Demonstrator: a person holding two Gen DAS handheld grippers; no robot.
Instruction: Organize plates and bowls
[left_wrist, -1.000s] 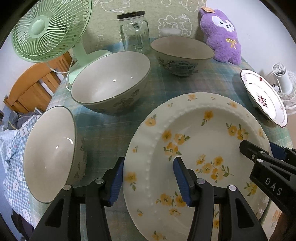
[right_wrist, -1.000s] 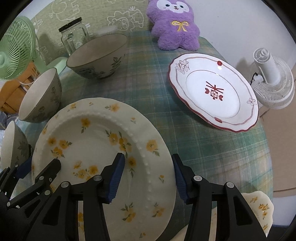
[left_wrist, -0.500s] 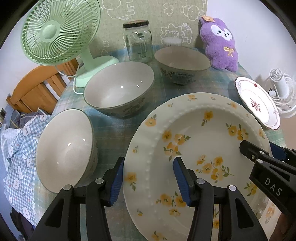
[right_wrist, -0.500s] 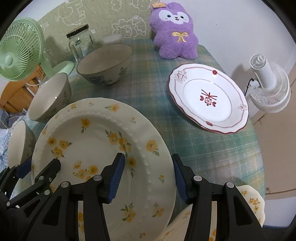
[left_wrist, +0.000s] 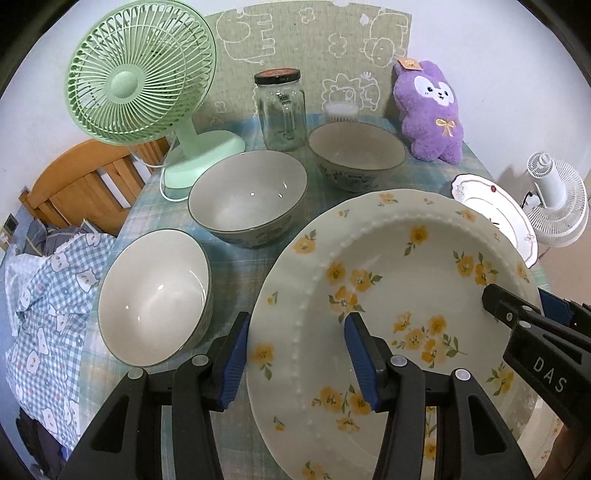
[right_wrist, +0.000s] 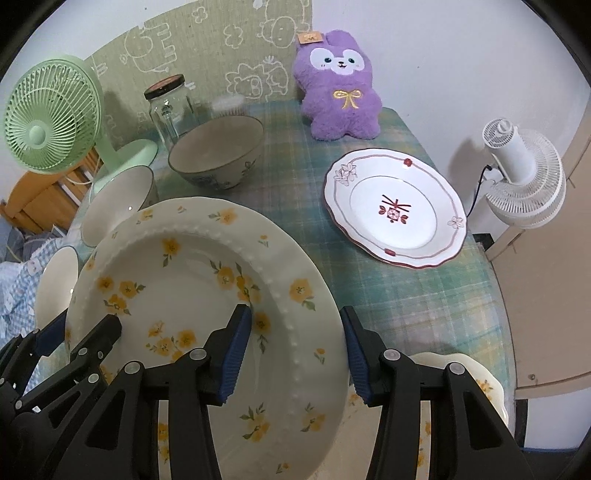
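A large cream plate with yellow flowers (left_wrist: 399, 295) is lifted off the table, held at both sides. My left gripper (left_wrist: 295, 354) is shut on its left rim, one finger over and one under. My right gripper (right_wrist: 295, 350) is shut on its right rim (right_wrist: 295, 332) the same way. Under it near the table's front lies another yellow-flower plate (right_wrist: 469, 384). A red-trimmed white plate (right_wrist: 395, 210) lies at the right. Three bowls stand at the left: near (left_wrist: 155, 295), middle (left_wrist: 247, 203), far (left_wrist: 356, 155).
A green desk fan (left_wrist: 140, 77), a glass jar (left_wrist: 282, 110) and a purple plush rabbit (left_wrist: 430, 110) stand along the table's back. A white fan (right_wrist: 524, 177) stands beyond the right edge. A wooden chair (left_wrist: 77, 184) and checked cloth (left_wrist: 40, 295) are at the left.
Both grippers have risen with the yellow-flower plate, so the table and bowls sit lower and farther away. A second yellow-flower plate has come into view beneath.
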